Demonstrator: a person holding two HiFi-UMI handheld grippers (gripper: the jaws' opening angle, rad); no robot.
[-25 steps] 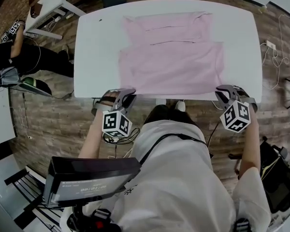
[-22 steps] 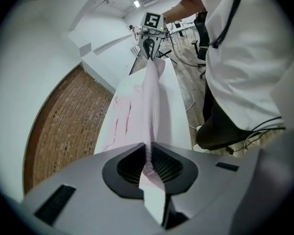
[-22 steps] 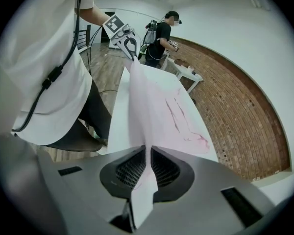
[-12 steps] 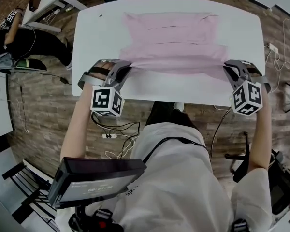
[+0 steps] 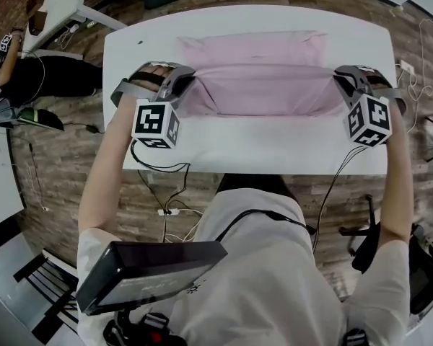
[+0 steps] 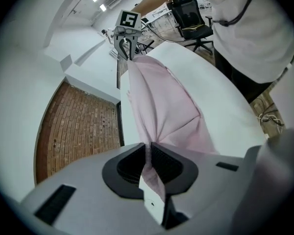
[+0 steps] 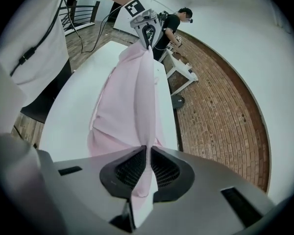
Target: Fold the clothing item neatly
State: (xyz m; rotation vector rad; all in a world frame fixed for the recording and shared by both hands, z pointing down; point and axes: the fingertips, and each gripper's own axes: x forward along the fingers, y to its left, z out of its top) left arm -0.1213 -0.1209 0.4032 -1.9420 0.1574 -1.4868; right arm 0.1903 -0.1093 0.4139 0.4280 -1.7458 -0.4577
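A pale pink garment [image 5: 260, 78] lies across the far half of the white table [image 5: 260, 146]. Its near hem is lifted and stretched taut between my two grippers above the rest of the cloth. My left gripper [image 5: 182, 78] is shut on the hem's left corner; the pink fabric [image 6: 166, 111] runs from its jaws toward the other gripper [image 6: 124, 42]. My right gripper [image 5: 340, 76] is shut on the right corner, with the cloth [image 7: 137, 106] pinched between its pads. The garment's far part, with dark seam lines, stays flat on the table.
The table's near strip is bare white. A second white table [image 5: 61, 6] stands at the far left, beside a person in black [image 5: 29, 74]. Wooden floor surrounds the table, with cables [image 5: 411, 78] at the right. A black box [image 5: 148, 269] hangs at my chest.
Both grippers have carried the garment's near hem from the table's near edge away from me, over the cloth. The pink area showing has shrunk to a narrower band.
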